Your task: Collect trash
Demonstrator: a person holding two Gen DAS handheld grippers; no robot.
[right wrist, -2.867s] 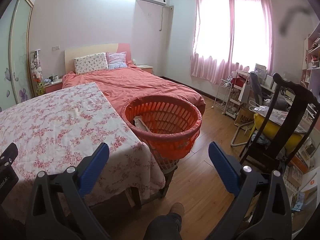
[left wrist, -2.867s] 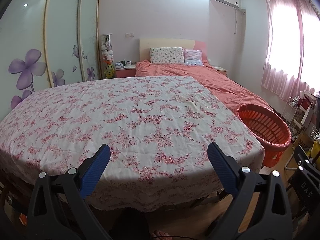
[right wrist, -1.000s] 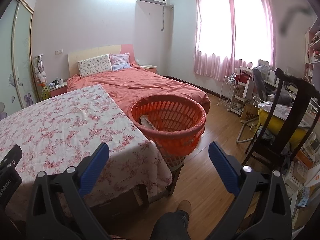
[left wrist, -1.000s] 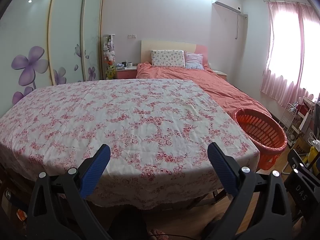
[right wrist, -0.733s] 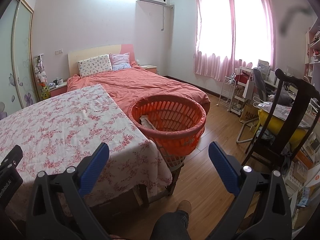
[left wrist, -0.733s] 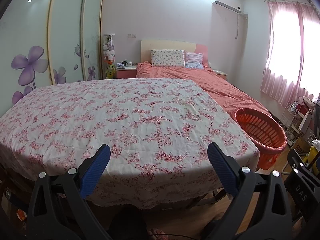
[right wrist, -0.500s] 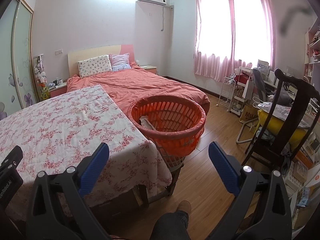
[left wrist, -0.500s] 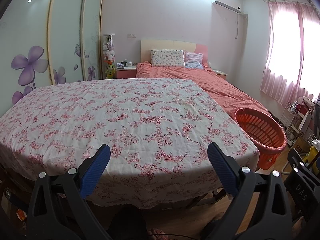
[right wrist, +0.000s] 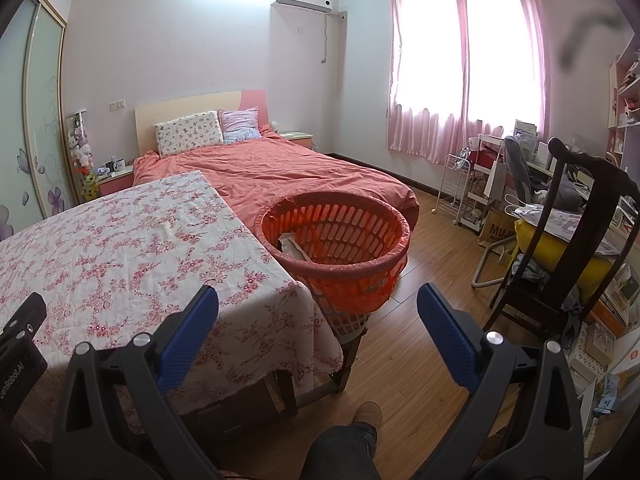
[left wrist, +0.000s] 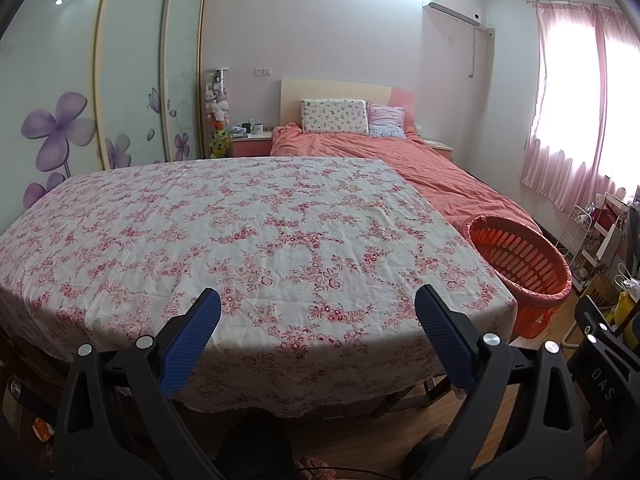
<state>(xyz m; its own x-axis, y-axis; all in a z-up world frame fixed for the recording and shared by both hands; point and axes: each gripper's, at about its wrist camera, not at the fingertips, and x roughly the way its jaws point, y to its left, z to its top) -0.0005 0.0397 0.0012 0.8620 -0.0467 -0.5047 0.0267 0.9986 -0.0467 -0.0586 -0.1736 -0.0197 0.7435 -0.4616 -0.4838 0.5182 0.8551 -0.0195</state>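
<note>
Left tongs (left wrist: 318,334) spread wide, empty; right tongs (right wrist: 318,334) likewise (both level).

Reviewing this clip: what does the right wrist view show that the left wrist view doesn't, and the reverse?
Only the right wrist view shows inside the orange basket, where a pale piece of trash lies, plus the dark wooden chair and the person's trouser leg.

Only the left wrist view shows the wardrobe doors with purple flowers and the whole floral tablecloth, with no trash visible on it.

Both show the bed, the basket beside the table, and open, empty jaws: left gripper, right gripper.
</note>
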